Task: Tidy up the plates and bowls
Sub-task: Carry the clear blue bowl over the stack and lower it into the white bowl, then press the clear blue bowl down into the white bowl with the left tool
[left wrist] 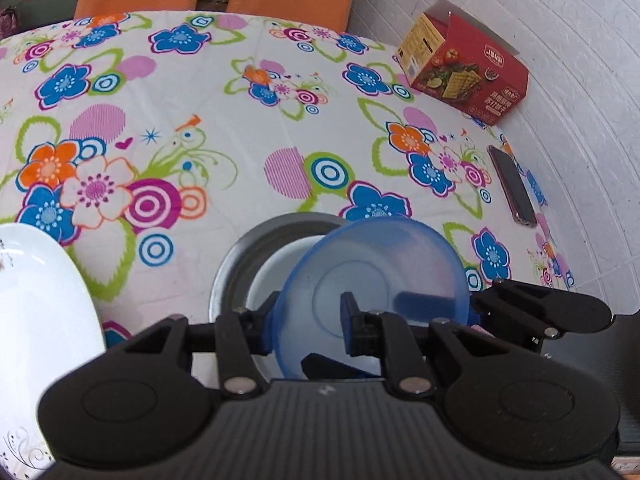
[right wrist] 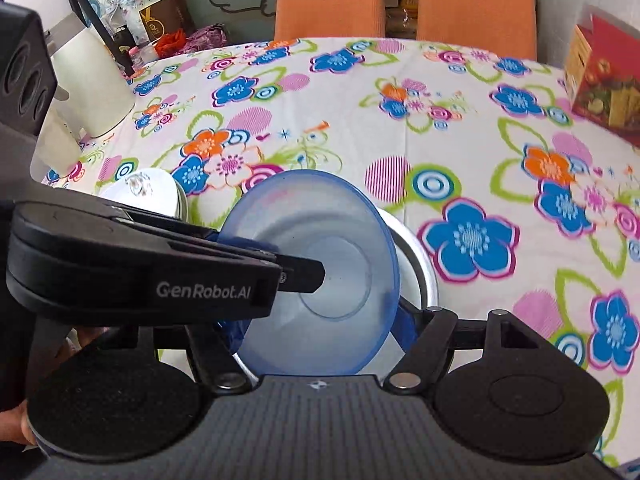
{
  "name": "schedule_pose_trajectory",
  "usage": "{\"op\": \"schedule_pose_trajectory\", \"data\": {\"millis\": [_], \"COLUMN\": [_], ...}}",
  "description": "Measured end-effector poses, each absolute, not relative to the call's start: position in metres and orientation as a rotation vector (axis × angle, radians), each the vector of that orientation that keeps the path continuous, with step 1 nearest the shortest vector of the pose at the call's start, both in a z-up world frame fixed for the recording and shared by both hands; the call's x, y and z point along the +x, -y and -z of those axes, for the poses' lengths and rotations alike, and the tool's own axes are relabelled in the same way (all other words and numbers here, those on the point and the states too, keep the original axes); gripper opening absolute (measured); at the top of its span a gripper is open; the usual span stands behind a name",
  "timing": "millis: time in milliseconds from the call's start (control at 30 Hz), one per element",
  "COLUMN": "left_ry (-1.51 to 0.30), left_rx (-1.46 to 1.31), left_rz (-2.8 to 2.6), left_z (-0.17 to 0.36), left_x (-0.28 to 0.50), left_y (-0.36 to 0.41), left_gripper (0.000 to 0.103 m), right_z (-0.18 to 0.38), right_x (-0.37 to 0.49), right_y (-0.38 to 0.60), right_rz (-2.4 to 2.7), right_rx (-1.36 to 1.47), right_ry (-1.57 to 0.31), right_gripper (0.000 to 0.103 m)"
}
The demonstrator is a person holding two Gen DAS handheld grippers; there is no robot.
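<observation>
The left hand-held gripper pinches the near wall of the blue translucent bowl, one finger inside, one outside, holding it tilted just above a white bowl nested in a metal bowl on the floral bench. The right hand-held gripper straddles the same blue bowl with its fingers spread, not clearly gripping. A white plate lies to the left. With so narrow a bite on a smooth, sloping wall, the bowl could swivel or slip out, or land crooked and rock the stack below.
</observation>
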State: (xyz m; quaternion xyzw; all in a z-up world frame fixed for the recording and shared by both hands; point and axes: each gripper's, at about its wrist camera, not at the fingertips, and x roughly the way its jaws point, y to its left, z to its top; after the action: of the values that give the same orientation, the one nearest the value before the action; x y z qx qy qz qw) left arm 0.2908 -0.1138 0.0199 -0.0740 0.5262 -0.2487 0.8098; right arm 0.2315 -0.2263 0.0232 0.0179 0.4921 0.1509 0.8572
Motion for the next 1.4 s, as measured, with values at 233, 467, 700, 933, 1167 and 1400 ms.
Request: {"op": "schedule_pose_trajectory", "data": {"millis": [233,467,700,933,1167,1400], "left_ry": [-1.101,-0.883,-0.704,-0.728,-0.772,-0.784], "left_rx": [-0.131,-0.128,-0.126,-0.168,-0.132,-0.031], "left_rz": [0.490,0.465,0.376,0.333,0.336,0.322], "left_z": [-0.017,-0.056,-0.050,-0.019,-0.010,-0.004], "left_x": [0.292,0.272,0.226,0.216,0.234,0.256], "left_y": [0.109,0.085,0.065,0.052,0.065,0.086], "left_gripper": [0.036,0.053,0.064,0.065,0.065,0.065], "right_z": [-0.027,-0.047,-0.023,0.003,0.009,0.022], "right_x": [0.220,0.196,0.164,0.141,0.152,0.179], "right_y": [0.245,0.270,0.257,0.260,0.262,0.254], "right_rz": [-0.285,-0.221,-0.043,0.009,0.022,0.019], "right_rx": [0.050,0.115,0.180,0.288,0.252,0.171], "right_ry": [-0.974,-0.775,-0.548,-0.515,-0.557,-0.643], "right_gripper": [0.056,0.056,0.057,0.058,0.059,0.059]}}
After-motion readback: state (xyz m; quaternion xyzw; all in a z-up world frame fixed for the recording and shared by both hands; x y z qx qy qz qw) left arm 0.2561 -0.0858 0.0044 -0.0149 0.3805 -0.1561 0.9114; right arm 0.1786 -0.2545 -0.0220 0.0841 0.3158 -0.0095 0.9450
